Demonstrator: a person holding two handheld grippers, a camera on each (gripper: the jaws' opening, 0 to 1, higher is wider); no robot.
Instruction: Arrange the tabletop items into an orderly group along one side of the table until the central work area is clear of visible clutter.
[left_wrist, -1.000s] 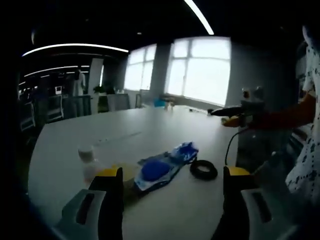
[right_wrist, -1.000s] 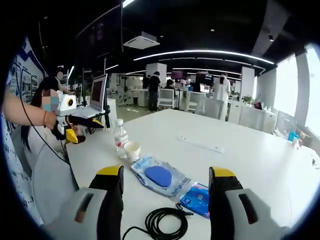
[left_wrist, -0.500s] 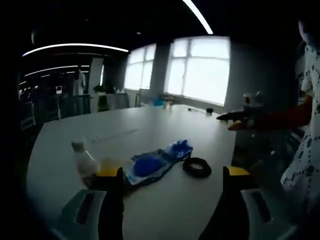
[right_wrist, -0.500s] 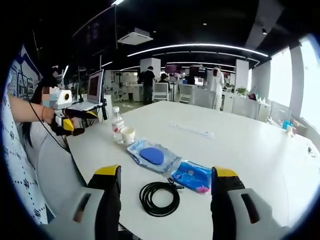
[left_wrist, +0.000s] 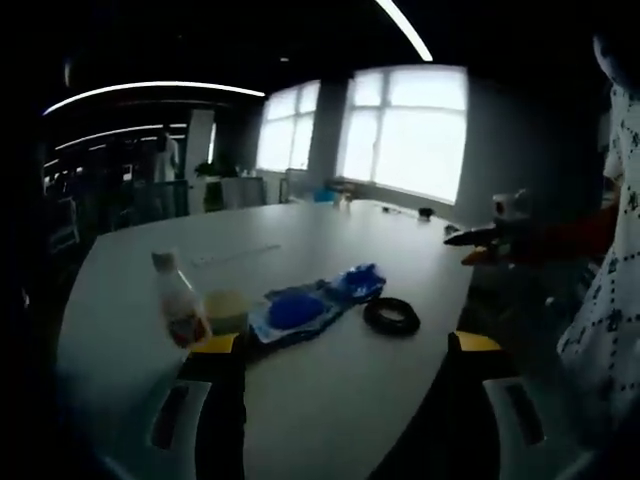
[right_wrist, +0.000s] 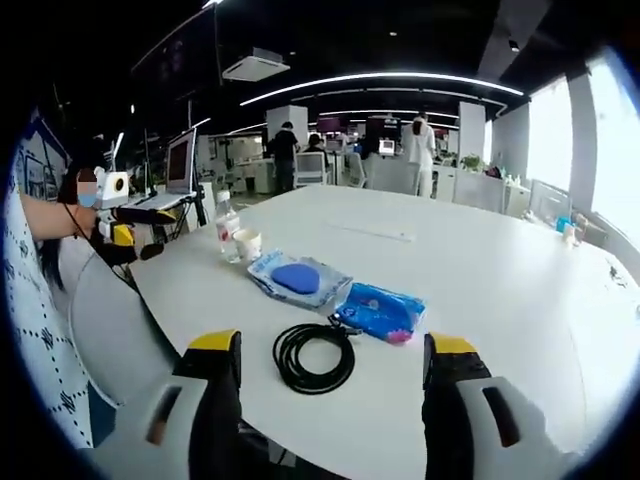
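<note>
On the white table (right_wrist: 500, 270) lie a coiled black cable (right_wrist: 281, 358), a blue packet (right_wrist: 378, 310) and a clear bag holding a blue pad (right_wrist: 297, 278). A small bottle (right_wrist: 227, 228) and a paper cup (right_wrist: 246, 243) stand beyond them. My right gripper (right_wrist: 331, 344) hovers open above the near edge, just short of the cable. In the left gripper view the bottle (left_wrist: 180, 305), cup (left_wrist: 226, 310), bag (left_wrist: 292, 310), packet (left_wrist: 358, 283) and cable (left_wrist: 391, 316) run across the table. My left gripper (left_wrist: 342, 343) is open and empty.
The left gripper (right_wrist: 122, 205) shows at the table's left end, held in a hand. The right gripper (left_wrist: 490, 235) reaches in from the right. A laptop (right_wrist: 180, 162) on a stand is behind it. People stand among desks far back. A long strip (right_wrist: 372, 231) lies mid-table.
Both cameras have drawn back from the items, which look smaller and farther. The cable coil now shows whole in the right gripper view. Nothing on the table has moved.
</note>
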